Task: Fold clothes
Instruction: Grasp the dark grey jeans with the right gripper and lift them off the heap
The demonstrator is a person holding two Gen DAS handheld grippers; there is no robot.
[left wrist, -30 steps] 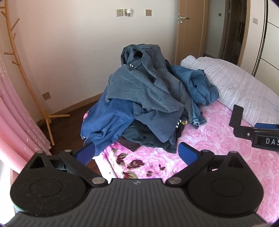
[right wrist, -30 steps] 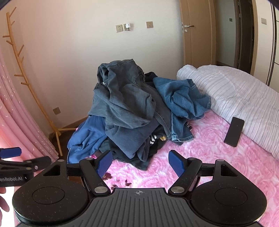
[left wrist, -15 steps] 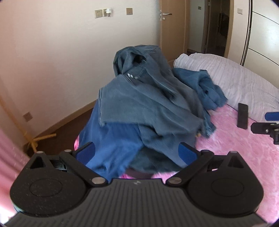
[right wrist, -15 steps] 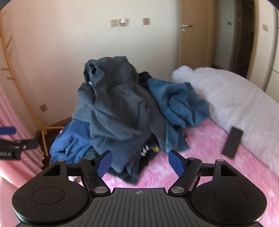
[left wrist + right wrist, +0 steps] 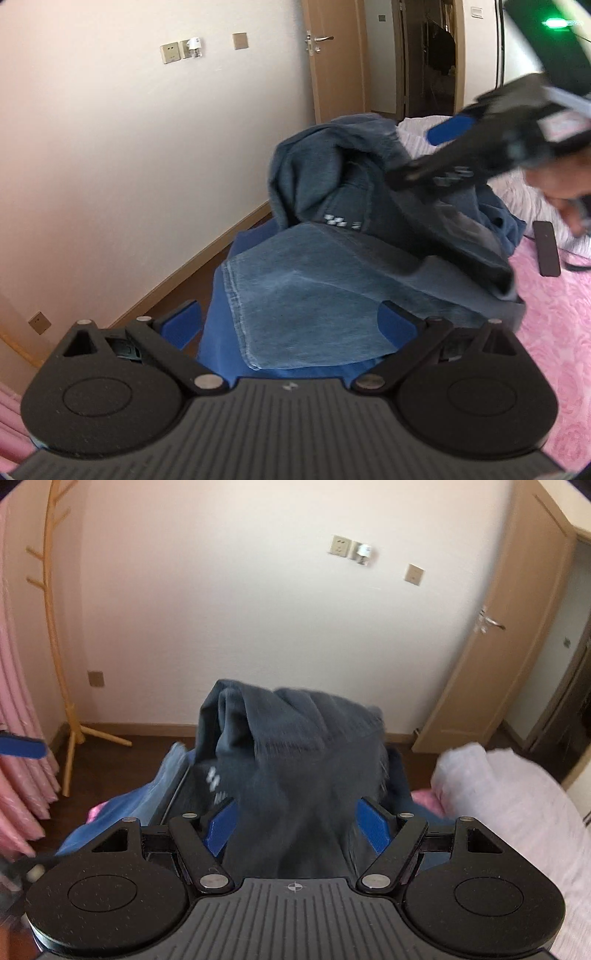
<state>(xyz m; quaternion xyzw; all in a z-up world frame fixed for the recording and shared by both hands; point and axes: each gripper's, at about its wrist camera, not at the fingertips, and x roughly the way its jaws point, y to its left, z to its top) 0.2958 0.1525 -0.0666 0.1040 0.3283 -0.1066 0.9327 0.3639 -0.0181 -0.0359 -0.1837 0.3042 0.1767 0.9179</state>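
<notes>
Showing only leftward: black phone point(image 5: 546, 248).

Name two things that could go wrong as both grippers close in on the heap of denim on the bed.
1. The clothes pile lies tangled, so the right gripper, jaws open around dark denim, may lift several garments together.
2. The blue garment hangs near the bed edge; a tug could drag it onto the floor.
3. The phone lies beside the pile and could be swept off.

Clothes pile point(image 5: 332, 258) on bed point(image 5: 554, 332), phone point(image 5: 546, 247) right of it
</notes>
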